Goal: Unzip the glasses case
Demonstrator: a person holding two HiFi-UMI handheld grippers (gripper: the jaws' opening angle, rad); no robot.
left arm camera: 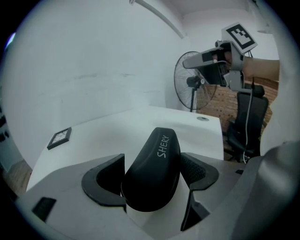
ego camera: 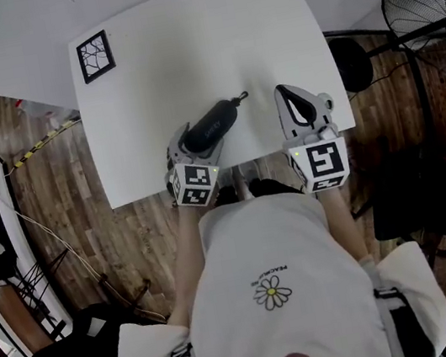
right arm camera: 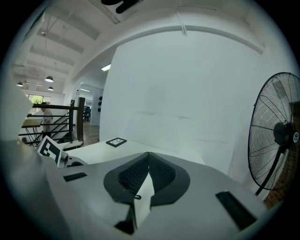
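Light, stiff, kinda slick-looking glasses case (ego camera: 212, 126) sits clamped in the left claw (ego camera: 188, 143), so I'd have the closed-up, empty right claw (ego camera: 286, 92) pinch the zipper pull (ego camera: 241, 96) poking out beyond the left claw's tips.

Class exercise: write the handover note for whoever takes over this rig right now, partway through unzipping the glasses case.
Left gripper: jaws shut on the black oval hard-shell glasses case, over the near part of the white table.
Right gripper: jaws shut, empty, to the right of the case.
Done: case gripped.
Left: the case looks closed. Its small zip pull sticks out at the far end, untouched. Probably take it with the right jaws and draw it round.
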